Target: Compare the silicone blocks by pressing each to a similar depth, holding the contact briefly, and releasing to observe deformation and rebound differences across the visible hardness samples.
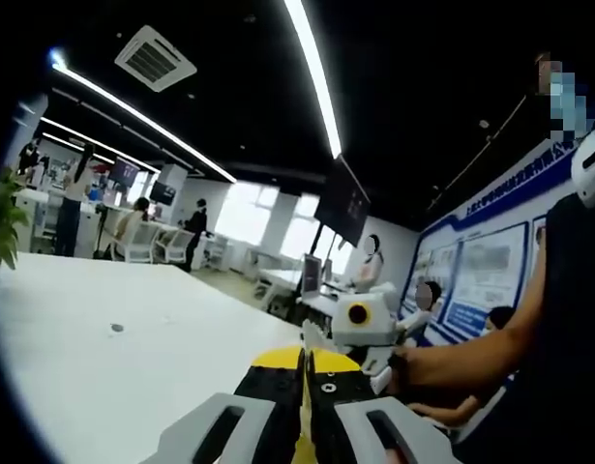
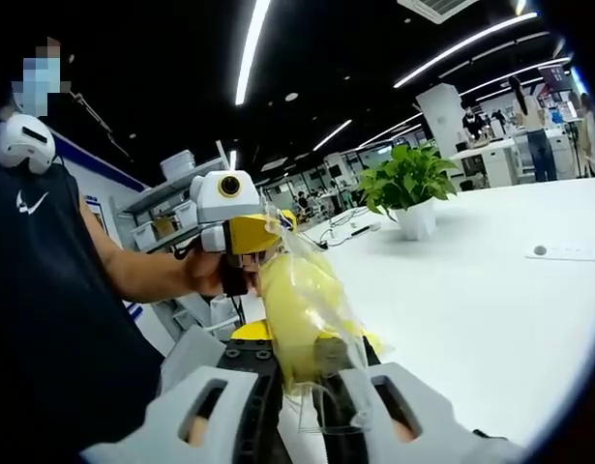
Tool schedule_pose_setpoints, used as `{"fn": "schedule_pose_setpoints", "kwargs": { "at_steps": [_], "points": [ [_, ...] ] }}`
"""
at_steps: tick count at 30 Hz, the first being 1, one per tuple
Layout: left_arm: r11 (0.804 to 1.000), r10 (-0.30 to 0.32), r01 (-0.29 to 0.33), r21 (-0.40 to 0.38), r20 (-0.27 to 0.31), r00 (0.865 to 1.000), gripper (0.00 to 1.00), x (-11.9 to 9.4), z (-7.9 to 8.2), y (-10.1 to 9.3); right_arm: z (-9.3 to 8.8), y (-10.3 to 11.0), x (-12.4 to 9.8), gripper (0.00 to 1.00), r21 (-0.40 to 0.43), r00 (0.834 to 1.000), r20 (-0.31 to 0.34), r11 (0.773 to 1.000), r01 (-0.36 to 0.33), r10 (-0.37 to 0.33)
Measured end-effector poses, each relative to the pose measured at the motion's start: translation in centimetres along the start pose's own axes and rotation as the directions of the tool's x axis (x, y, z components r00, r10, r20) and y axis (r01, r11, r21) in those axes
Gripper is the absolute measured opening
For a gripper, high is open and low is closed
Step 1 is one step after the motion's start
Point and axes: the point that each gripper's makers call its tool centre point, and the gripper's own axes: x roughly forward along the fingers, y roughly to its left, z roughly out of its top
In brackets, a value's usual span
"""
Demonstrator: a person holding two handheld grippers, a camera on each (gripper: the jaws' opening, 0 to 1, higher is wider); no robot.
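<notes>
Leftward, my left gripper (image 1: 304, 425) has its fingers pressed together with nothing between them, above the smooth white worktop (image 1: 104, 367), whose broad bare surface runs clear to its far edge. Rightward, my right gripper (image 2: 302, 406) clenches a crinkled clear bag holding a soft yellow silicone block (image 2: 295, 319), lifted off the worktop; a potted plant (image 2: 408, 188) stands well apart.

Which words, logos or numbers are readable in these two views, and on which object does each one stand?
Wall posters, left gripper view: blue boards with lines of text, too blurred to read.
Dark shirt, right gripper view: a white swoosh-like logo, no letters.
Clear bag with a yellow object, held in the right gripper: no print visible.
No other legible text.
</notes>
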Motion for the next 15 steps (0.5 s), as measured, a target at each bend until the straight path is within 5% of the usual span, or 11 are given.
{"fn": "schedule_pose_setpoints", "kwargs": {
  "at_steps": [6, 15],
  "points": [
    [0.996, -0.009, 0.006, 0.094, 0.030, 0.999, 0.00, 0.18, 0.20, -0.17, 0.27, -0.33, -0.10, 0.06, -0.030, 1.000, 0.012, 0.999, 0.011, -0.011],
    [0.995, -0.007, 0.004, 0.098, 0.036, 0.999, 0.00, 0.35, 0.22, 0.23, 0.19, -0.47, -0.04, 0.06, -0.031, 1.000, 0.003, 0.999, 0.011, -0.011]
  ]
}}
